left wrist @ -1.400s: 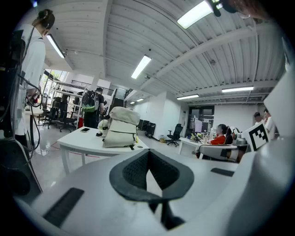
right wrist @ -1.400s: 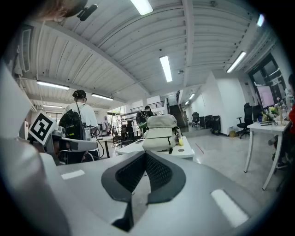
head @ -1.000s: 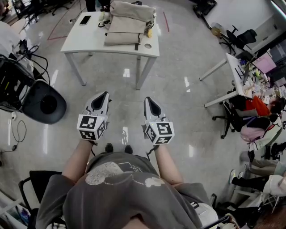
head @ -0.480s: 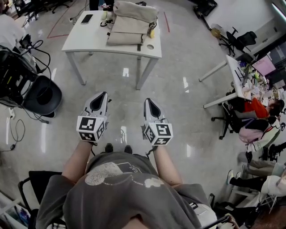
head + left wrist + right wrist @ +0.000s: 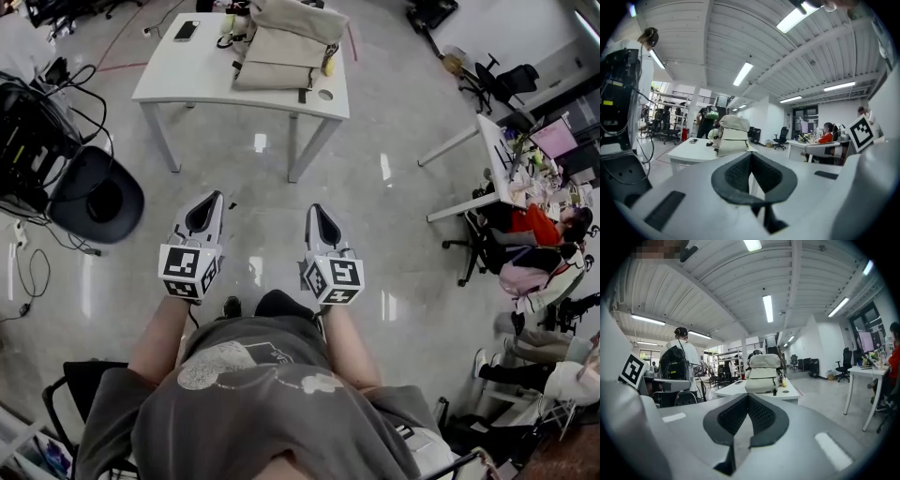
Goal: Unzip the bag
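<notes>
A beige bag (image 5: 285,45) stands upright on a white table (image 5: 187,80) far ahead, across bare floor. It also shows in the left gripper view as the bag (image 5: 731,135) and in the right gripper view as the bag (image 5: 762,373). My left gripper (image 5: 214,197) and right gripper (image 5: 314,209) hang side by side in front of my chest, well short of the table. Both are shut with nothing between their jaws.
A phone (image 5: 186,30) and small items lie on the table beside the bag. A black office chair (image 5: 96,199) and dark equipment with cables (image 5: 23,131) stand at the left. Desks, chairs and seated people (image 5: 539,225) fill the right side. A person (image 5: 679,359) stands at left.
I have moved forward a little: the table and bag have shifted slightly up and right in the head view. Both grippers keep the same pose and stay shut.
</notes>
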A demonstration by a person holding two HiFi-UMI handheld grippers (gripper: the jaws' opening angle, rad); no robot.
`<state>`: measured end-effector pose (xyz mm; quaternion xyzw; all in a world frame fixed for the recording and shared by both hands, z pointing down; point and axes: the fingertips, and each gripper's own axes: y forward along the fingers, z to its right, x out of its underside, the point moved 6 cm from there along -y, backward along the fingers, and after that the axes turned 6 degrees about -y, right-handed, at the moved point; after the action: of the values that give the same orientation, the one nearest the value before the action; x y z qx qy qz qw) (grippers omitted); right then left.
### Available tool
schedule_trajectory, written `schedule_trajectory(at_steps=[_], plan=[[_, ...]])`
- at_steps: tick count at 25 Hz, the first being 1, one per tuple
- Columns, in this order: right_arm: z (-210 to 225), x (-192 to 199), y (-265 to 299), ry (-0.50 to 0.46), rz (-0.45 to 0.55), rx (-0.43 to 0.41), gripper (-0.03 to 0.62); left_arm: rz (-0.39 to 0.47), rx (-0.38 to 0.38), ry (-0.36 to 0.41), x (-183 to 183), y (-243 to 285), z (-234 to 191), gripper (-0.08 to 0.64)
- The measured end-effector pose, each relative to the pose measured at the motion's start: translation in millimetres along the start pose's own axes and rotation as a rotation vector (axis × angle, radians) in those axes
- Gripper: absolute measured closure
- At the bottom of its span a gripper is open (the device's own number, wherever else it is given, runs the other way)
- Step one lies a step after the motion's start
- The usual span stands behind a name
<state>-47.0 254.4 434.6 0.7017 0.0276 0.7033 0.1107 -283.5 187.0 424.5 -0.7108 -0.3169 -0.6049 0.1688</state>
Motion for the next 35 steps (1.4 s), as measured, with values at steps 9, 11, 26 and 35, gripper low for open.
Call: schedule_trajectory(at_steps=[9, 11, 26, 35], plan=[[24.4, 12.2, 35.6, 0.008, -0.007, 0.036, 0.592, -0.029, 0.112, -0.008, 10.8, 47.1, -0.9, 0.554], [36.6, 12.8, 52.7, 0.020, -0.003, 0.027, 0.592, -0.031, 0.101, -0.014, 10.1, 63.6, -5.4, 0.554], [172.6, -15.2, 203.3, 0.069, 0.015, -0.049, 0.592, -0.047, 0.025, -0.043, -11.8, 242.8, -16.2, 0.554], [237.3, -8.4, 254.6, 0.099, -0.017, -0.103, 0.592, -0.063, 0.009, -0.055, -9.9, 323.7, -3.3, 0.552]])
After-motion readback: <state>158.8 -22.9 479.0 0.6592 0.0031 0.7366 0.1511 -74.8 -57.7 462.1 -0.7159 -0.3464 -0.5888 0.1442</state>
